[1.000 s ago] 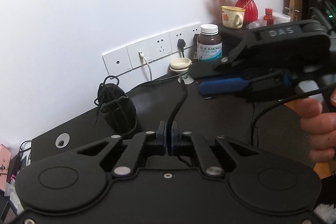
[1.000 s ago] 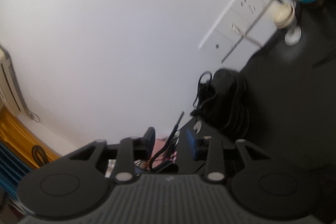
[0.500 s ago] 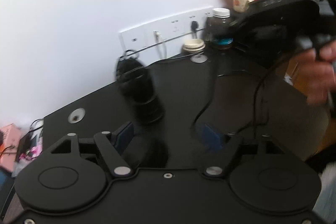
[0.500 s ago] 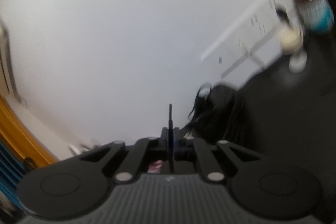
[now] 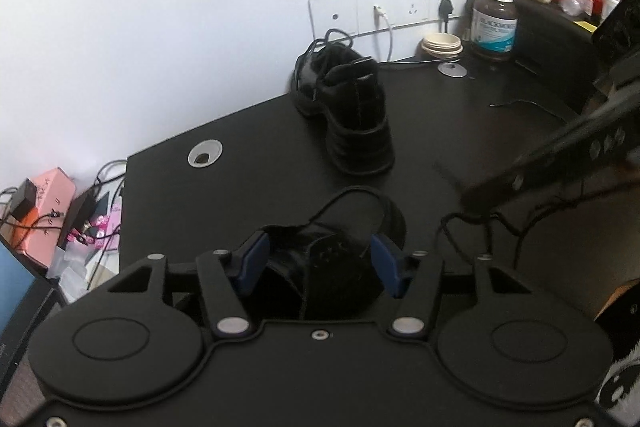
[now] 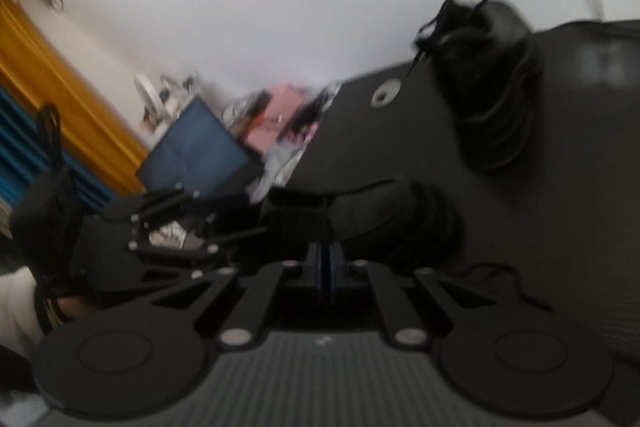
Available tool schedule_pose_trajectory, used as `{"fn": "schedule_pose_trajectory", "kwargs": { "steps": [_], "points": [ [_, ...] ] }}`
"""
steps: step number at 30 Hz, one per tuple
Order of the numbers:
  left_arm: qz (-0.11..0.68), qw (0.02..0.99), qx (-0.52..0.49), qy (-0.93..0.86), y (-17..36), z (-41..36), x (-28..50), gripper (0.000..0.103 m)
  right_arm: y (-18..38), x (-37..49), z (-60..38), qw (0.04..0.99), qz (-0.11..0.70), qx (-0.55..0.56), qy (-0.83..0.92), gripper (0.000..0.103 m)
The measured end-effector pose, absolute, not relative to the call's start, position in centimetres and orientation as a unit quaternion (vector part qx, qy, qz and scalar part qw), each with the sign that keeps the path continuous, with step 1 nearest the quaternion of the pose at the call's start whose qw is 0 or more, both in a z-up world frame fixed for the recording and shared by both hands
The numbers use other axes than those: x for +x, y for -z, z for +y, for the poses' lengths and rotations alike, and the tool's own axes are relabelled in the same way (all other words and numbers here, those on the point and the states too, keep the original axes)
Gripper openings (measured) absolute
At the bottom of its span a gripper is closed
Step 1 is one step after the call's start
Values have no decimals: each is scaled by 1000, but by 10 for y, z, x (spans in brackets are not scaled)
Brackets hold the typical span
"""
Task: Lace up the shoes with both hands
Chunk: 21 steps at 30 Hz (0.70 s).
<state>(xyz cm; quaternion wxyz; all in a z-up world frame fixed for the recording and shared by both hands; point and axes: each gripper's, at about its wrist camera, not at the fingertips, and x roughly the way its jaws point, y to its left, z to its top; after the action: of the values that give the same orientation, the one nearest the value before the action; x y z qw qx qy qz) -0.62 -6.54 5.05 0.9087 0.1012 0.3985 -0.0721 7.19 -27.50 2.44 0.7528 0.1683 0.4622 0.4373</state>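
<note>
Left wrist view: the left gripper (image 5: pixel 318 261) hangs over the near shoe (image 5: pixel 340 267), its blue fingers (image 5: pixel 250 261) standing apart on either side of the open tongue and collar and narrowing at this moment. The pads are not pressing on anything that I can make out, so the leather sits between them without being grasped. A loose black lace (image 5: pixel 352 193) loops up from the shoe toward twelve o'clock, and another strand trails across the dark surface (image 5: pixel 460 115) toward three o'clock, under the right gripper (image 5: pixel 470 195) that reaches in from the right edge.

In the right wrist view the right gripper's fingers (image 6: pixel 326 263) are clenched together; blur hides whether a lace end is pinched between them, so I cannot tell. The near shoe lies just beyond them at twelve o'clock, the left gripper at nine.

Further out, the second shoe (image 5: pixel 352 107), laces bundled at its top, stands at twelve o'clock near the wall sockets (image 5: pixel 400 3), well apart from the work.

The step in hand looks like steadying the near shoe while a lace is brought to an eyelet. Next the left fingers likely need a firm hold on the collar or lace.
</note>
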Motion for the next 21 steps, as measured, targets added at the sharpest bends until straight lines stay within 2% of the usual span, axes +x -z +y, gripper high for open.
{"fn": "schedule_pose_trajectory", "kwargs": {
  "steps": [6,9,10,11,21],
  "points": [
    [414,900,93,101,-40,-58,3,49,-13,84,-246,725,500,119,-458,4],
    [419,897,83,119,-38,-51,6,38,-12,91,-235,713,516,85,-467,4],
    [423,894,76,131,-38,-49,7,28,-13,95,-231,707,522,72,-472,4],
    [427,890,70,142,-37,-48,9,23,-15,99,-226,700,528,55,-478,4],
    [428,885,62,171,-34,-40,16,24,-22,126,-186,637,586,-37,-499,4]
  ]
}}
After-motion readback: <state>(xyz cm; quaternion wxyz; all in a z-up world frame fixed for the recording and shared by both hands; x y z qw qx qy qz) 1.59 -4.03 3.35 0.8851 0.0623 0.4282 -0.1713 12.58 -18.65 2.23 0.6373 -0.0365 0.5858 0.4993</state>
